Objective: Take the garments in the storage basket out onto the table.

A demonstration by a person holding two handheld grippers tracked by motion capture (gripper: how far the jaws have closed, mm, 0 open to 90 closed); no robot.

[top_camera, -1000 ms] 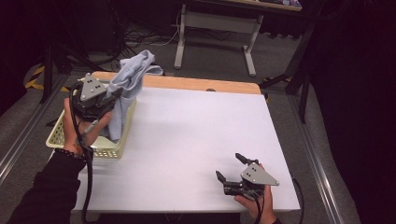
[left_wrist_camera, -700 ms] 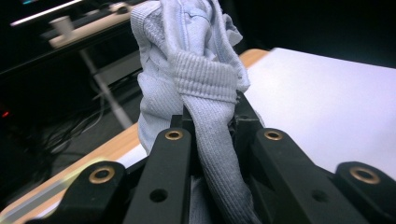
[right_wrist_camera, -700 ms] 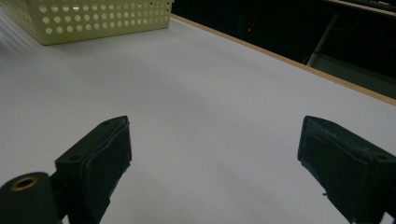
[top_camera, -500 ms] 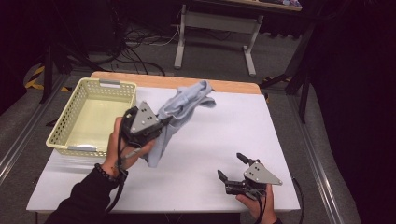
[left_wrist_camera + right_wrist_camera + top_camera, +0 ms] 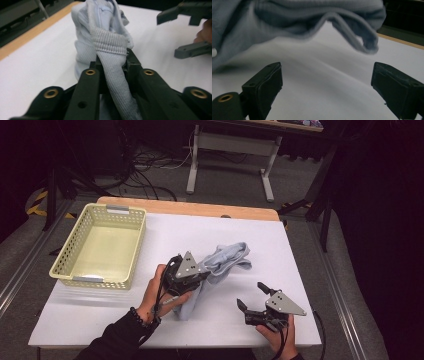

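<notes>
- The right gripper (image 5: 252, 296) sits at the near edge of the table (image 5: 100, 305), held from below by the right hand (image 5: 274, 336). Its jaws stand spread wide with only white tabletop between them, as the right gripper view shows, and they point toward the cloth.
- The left gripper (image 5: 196, 276), held by the left hand (image 5: 159, 296), is a little farther in on the table and just to the left of the right gripper. Its jaws are pinched tight on a fold of the cloth; in the left gripper view a ribbed band of the cloth (image 5: 110, 45) bunches right at the jaw tips.
- The pale blue-grey cloth (image 5: 227, 261) lies crumpled near the middle of the table, partly hanging from the left gripper and partly resting on the surface, with one end trailing toward the near edge.
- The yellow basket (image 5: 131, 254) stands on the far left part of the table, well apart from the cloth.
- Beyond the table, cables (image 5: 150, 162) lie on the floor.
</notes>
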